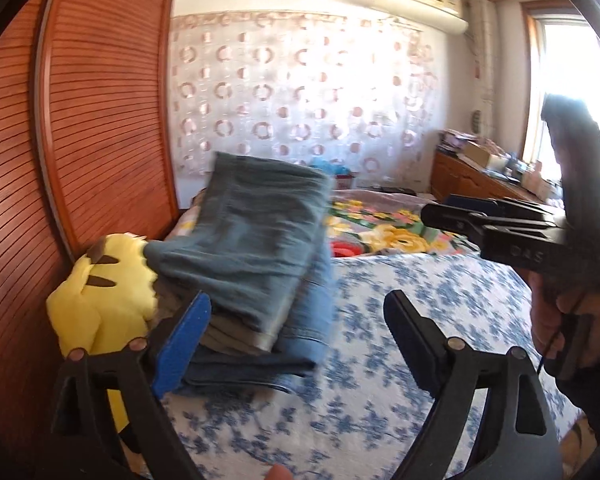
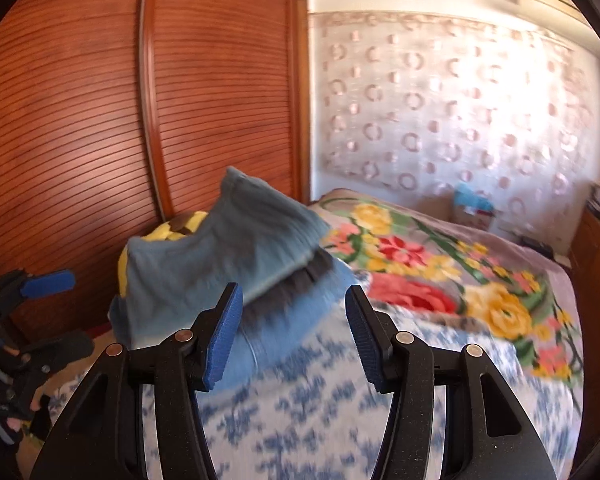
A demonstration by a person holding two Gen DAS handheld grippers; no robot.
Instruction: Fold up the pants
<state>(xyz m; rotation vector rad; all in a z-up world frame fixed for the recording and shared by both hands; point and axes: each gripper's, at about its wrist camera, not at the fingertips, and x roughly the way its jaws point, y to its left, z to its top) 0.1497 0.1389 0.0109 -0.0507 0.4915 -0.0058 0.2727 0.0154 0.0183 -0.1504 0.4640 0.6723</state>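
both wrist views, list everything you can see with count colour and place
folded pants: a stack of several, blue, teal and grey-green, on the near left of the bed
plush toy: one, yellow, between the stack and the wardrobe
bed sheet: one, white with blue flowers, near part of the bed
blanket: one, flowered red, yellow and green, far part of the bed
wardrobe: one, reddish brown slatted doors, left of the bed
curtain: one, white with pink rings, back wall
air conditioner: one, cream, high on the wall
dresser: one, brown, cluttered, by the window
left gripper: jaws open, nothing held
right gripper: jaws open, nothing held
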